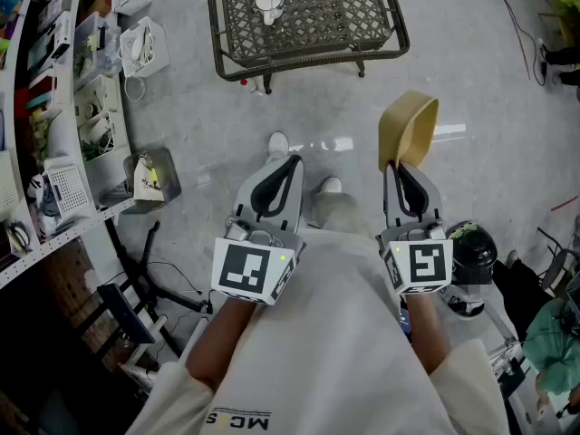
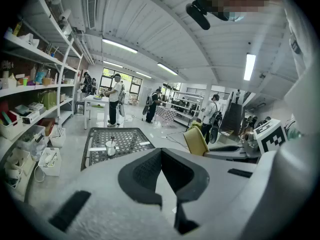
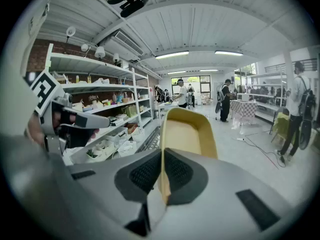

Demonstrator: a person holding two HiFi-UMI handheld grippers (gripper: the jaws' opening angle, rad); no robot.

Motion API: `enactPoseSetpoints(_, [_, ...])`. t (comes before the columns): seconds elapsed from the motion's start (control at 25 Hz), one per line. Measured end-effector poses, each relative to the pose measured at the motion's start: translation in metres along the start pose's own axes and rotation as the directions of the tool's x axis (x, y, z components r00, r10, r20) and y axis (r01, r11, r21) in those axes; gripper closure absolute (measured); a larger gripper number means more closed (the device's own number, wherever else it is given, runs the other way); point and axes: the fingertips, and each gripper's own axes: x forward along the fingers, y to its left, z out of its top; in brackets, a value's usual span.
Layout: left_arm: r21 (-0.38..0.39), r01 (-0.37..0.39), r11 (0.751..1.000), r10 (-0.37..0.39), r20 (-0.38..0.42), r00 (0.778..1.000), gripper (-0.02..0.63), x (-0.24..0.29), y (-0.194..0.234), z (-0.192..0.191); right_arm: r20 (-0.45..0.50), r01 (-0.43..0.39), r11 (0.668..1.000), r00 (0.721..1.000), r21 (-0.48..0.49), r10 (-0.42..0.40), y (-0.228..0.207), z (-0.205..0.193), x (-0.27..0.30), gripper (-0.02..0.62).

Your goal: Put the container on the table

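A yellow plastic container [image 1: 408, 127] hangs over the floor, tilted on its side, with my right gripper [image 1: 396, 165] shut on its rim. In the right gripper view the container [image 3: 189, 132] rises between the two pads, its hollow facing the camera. The black metal lattice table [image 1: 313, 27] stands further ahead with a white cup [image 1: 268, 5] on it. My left gripper [image 1: 292, 159] is held level beside the right one, jaws shut and holding nothing. The left gripper view shows the table [image 2: 97, 145], the cup [image 2: 110, 147] and the container [image 2: 196, 140] beyond the left gripper [image 2: 161, 150].
White shelves [image 1: 50, 125] with bins and small items run along the left, and white baskets [image 1: 143, 48] stand on the floor by them. A black round object [image 1: 471, 252] sits at the right. Cables cross the floor at the far right. Several people stand far off in the room.
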Motion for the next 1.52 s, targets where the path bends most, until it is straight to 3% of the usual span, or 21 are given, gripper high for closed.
enactPoseSetpoints(0.36, [0.012,0.022,1.000,-0.022,-0.006,1.000,0.583,-0.039,-0.055,-0.013,0.047,-0.011,1.000,0.999,0.016,0.010,0.008,0.001,-0.069,0.565])
enactPoseSetpoints(0.76, [0.019,-0.004,1.000,0.003,0.052,0.999,0.583,-0.039,-0.088,-0.011,0.155,-0.027,0.997,0.988,0.066,0.017,-0.025,0.008,-0.100,0.565])
enactPoseSetpoints(1.0, [0.002,0.000,1.000,0.000,0.030,1.000,0.583,-0.037,-0.098,-0.019,0.177,-0.024,0.998,0.984,0.058,0.013,-0.034,0.008,-0.102,0.566])
enactPoseSetpoints(1.52, [-0.015,0.008,1.000,-0.008,0.039,0.999,0.583,0.033,-0.054,0.011,0.153,-0.007,0.997,0.988,0.076,-0.005,-0.067,0.034,-0.040,0.566])
